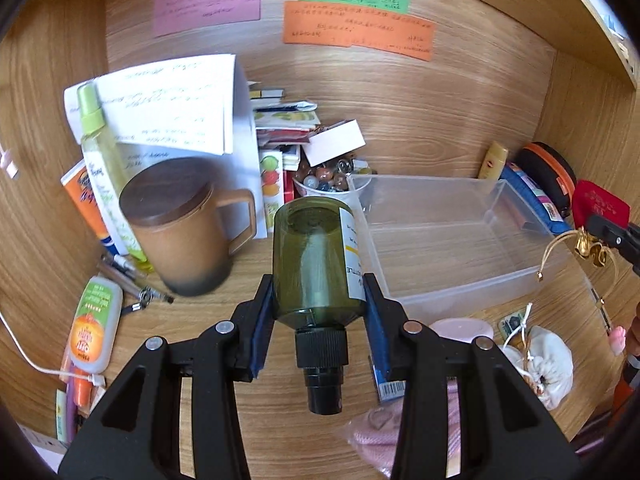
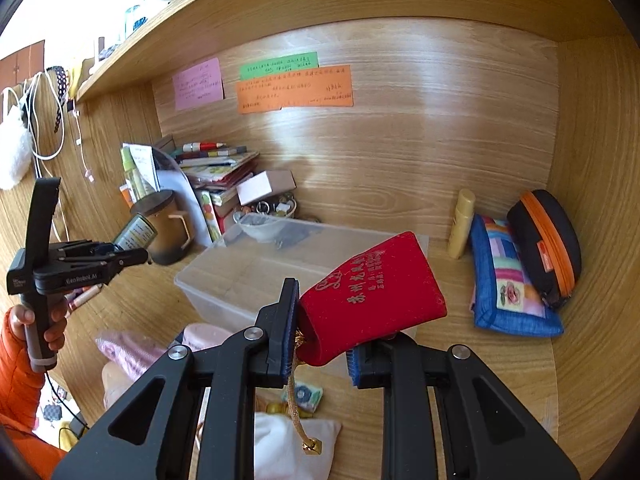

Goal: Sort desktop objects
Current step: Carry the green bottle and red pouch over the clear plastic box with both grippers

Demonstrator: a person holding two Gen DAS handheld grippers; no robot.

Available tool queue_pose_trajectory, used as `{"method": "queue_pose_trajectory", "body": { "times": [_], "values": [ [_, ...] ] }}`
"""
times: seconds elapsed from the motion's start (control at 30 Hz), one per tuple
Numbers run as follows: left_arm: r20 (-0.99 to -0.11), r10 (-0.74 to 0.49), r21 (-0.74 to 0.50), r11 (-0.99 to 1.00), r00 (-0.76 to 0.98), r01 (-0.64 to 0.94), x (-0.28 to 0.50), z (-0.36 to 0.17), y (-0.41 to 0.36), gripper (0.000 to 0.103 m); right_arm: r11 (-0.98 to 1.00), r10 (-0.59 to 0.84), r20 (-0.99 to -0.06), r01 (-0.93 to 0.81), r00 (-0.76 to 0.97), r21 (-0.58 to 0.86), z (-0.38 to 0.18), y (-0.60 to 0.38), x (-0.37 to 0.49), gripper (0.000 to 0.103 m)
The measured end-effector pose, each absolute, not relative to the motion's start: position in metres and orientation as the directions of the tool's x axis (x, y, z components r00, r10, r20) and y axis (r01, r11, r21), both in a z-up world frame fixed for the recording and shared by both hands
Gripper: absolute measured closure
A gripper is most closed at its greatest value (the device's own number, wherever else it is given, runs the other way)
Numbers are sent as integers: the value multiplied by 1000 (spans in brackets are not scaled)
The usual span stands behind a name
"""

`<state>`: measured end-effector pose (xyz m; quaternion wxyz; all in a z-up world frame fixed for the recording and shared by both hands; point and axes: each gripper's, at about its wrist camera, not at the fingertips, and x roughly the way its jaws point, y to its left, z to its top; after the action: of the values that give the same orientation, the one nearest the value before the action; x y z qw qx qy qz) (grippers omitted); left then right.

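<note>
Plastic bin (image 1: 460,248) sits mid-desk, the lidded mug (image 1: 180,228) to its left, spray bottle (image 1: 100,168) and papers (image 1: 168,108) further left behind the mug. Bead cup (image 1: 328,184) at the bin's far-left corner; zip case (image 2: 544,248) far right.

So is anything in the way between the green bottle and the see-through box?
Nothing visible is. The green bottle is clamped in the left gripper, lifted above the desk, and the clear box sits open and empty just beyond it to the right, with bare desk between.
</note>
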<state>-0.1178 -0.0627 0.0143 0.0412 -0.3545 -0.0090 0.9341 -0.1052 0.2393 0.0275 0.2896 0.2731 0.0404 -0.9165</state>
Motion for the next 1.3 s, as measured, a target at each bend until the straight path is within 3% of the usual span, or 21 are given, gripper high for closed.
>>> {"method": "queue_pose_trajectory", "body": {
  "times": [0.23, 0.8, 1.3],
  "values": [
    [-669, 104, -64, -995, -736, -82, -136, 22, -53, 62, -804, -541, -493, 591, -681, 65, 41, 228, -124, 84],
    [-678, 201, -74, -976, -707, -206, -182, 38, 0, 62, -765, -570, -560, 637, -601, 95, 28, 195, -181, 84],
    [-778, 229, -85, -961, -586, -263, -226, 1, 24, 62, -776, -539, -643, 618, -544, 128, -6, 183, -206, 84]
  ]
}}
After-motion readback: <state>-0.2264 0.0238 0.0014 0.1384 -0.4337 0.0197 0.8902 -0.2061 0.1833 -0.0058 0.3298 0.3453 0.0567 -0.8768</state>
